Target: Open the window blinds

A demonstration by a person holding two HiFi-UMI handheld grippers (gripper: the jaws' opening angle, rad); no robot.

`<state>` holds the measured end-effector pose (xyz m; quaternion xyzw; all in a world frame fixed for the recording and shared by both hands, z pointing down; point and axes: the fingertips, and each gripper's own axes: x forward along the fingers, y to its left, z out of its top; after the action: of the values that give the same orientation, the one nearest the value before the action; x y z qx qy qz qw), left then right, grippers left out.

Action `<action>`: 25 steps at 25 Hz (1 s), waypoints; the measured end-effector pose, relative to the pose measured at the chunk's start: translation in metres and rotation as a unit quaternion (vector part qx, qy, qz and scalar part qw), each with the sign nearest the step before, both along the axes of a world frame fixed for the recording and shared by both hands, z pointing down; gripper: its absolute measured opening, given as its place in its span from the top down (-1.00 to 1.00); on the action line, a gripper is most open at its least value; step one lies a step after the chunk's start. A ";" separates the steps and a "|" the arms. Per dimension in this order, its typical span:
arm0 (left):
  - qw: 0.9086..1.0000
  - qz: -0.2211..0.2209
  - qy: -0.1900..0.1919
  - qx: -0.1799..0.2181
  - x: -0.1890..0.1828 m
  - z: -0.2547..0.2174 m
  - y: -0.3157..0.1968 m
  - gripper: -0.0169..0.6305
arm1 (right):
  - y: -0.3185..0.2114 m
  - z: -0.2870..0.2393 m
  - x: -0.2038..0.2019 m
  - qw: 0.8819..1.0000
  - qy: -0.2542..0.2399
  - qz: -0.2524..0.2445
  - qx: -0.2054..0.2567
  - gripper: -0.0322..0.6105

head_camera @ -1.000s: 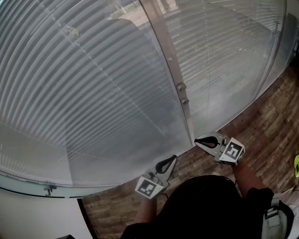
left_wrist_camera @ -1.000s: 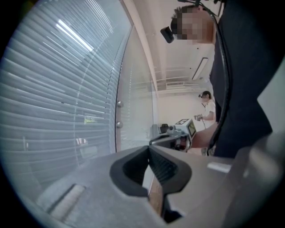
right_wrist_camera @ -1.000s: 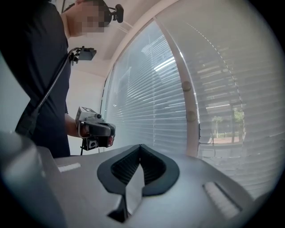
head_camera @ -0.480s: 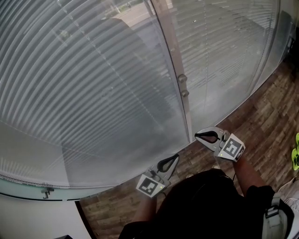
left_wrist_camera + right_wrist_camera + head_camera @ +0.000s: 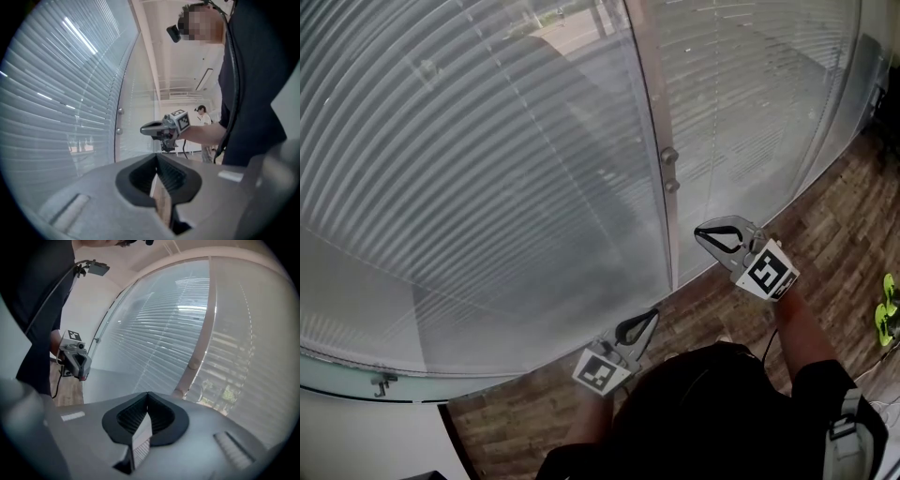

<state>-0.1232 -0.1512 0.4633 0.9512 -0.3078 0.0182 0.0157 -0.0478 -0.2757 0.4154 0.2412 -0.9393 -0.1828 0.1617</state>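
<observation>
The grey horizontal-slat window blinds (image 5: 487,169) fill the upper left and centre of the head view. The left gripper (image 5: 649,317), at lower centre, and the right gripper (image 5: 701,232), right of centre, both have jaws together and hold nothing.

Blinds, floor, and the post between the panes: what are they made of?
Blinds: thin horizontal slats, pale grey with a slight sheen; likely aluminium or plastic, can't tell which.
Floor: brown planks with visible grain; wood or wood-look laminate.
Post: smooth, pale, matte upright with two round knobs; probably painted metal.
</observation>
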 end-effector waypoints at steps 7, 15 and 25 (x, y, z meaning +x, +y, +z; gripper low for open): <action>1.000 -0.012 0.007 -0.004 -0.011 -0.001 0.001 0.93 | -0.043 -0.037 0.006 0.995 0.027 0.075 0.052 0.88; 1.000 -0.020 0.006 0.001 -0.020 -0.002 0.004 0.93 | -0.079 -0.074 -0.002 0.987 0.017 0.130 0.089 0.63; 0.999 -0.037 0.003 0.006 -0.035 -0.004 0.009 0.93 | -0.104 -0.085 -0.023 0.958 0.164 0.139 0.189 0.40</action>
<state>-0.1578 -0.1427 0.4594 0.9394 -0.3425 0.0125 0.0112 -0.0704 -0.3798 0.3305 0.3619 -0.8055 -0.3698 0.2891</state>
